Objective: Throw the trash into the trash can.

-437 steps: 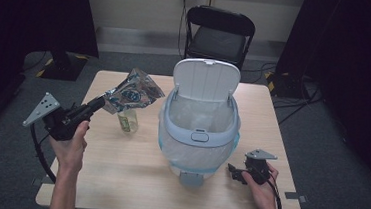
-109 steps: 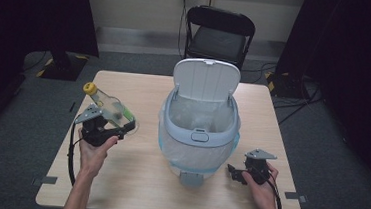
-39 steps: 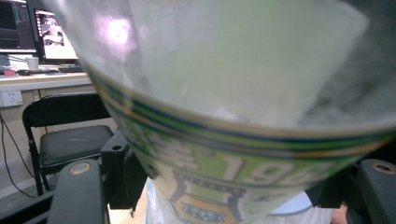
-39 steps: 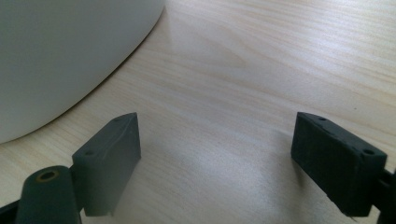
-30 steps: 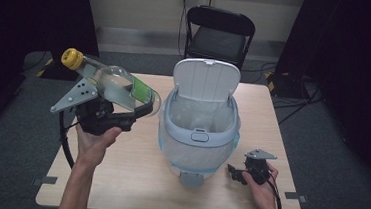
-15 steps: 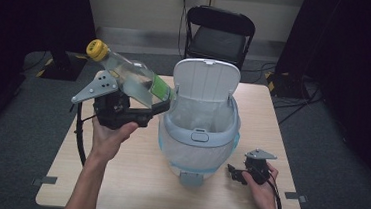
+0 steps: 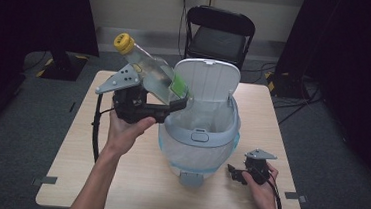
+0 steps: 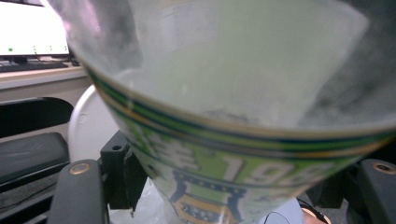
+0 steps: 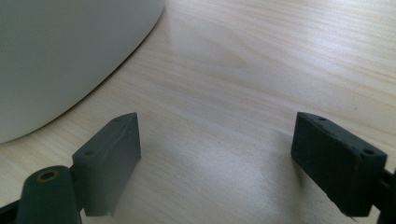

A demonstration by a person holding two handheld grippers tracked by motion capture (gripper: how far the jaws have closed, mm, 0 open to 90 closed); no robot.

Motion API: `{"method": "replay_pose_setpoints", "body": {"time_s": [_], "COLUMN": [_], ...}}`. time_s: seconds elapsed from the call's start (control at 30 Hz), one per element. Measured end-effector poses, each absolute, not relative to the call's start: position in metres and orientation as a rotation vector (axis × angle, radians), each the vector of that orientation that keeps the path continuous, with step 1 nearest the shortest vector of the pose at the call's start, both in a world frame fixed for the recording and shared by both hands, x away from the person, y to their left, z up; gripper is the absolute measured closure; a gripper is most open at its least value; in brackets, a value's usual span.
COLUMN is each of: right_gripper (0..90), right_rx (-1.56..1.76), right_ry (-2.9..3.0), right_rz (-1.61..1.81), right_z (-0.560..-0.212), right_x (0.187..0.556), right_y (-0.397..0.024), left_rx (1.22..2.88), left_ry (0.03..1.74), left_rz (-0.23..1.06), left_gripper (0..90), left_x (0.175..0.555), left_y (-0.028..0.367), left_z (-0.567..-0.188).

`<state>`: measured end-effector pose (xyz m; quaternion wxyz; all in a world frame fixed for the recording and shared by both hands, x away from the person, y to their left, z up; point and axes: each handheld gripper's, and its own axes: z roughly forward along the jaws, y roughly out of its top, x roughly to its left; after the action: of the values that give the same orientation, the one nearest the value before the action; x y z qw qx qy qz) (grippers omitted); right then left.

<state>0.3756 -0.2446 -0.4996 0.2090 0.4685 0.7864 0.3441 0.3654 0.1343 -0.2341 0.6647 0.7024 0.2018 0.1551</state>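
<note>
A clear plastic bottle [image 7: 151, 74] with a yellow cap [image 7: 123, 42] and a green label is tilted in the air, cap up and to the left. Its bottom end hangs over the left rim of the white bin [image 7: 198, 135]. My left gripper [image 7: 176, 104] is shut on the bottle's lower body. In the left gripper view the bottle [image 8: 233, 93] sits between both jaws of that gripper [image 8: 243, 186]. The bin's lid [image 7: 210, 81] stands open and a clear bag lines the inside. My right gripper [image 7: 235, 174] rests on the table right of the bin, open with nothing in it [image 9: 215, 158].
The wooden table [image 7: 132, 180] holds the bin at its centre. A black folding chair [image 7: 219, 32] stands behind the table. The bin's white wall [image 9: 56, 56] lies close to the left of the right gripper. A lit monitor [image 8: 28, 32] is at the far left.
My left gripper has carried the bottle to the right, from above the table's left side to the bin's left rim. The right gripper has stayed put.
</note>
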Motion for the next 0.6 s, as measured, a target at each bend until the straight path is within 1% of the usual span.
{"method": "replay_pose_setpoints", "body": {"time_s": [0.6], "right_gripper": [14.6], "right_rx": [1.302], "right_ry": [2.188], "right_rz": [0.957], "right_z": [-0.500], "right_x": [0.376], "right_y": [-0.245], "left_rx": [1.678], "left_ry": [0.455], "left_rz": [0.317], "left_gripper": [28.0], "left_x": [0.386], "left_y": [0.105], "left_z": [-0.240]}}
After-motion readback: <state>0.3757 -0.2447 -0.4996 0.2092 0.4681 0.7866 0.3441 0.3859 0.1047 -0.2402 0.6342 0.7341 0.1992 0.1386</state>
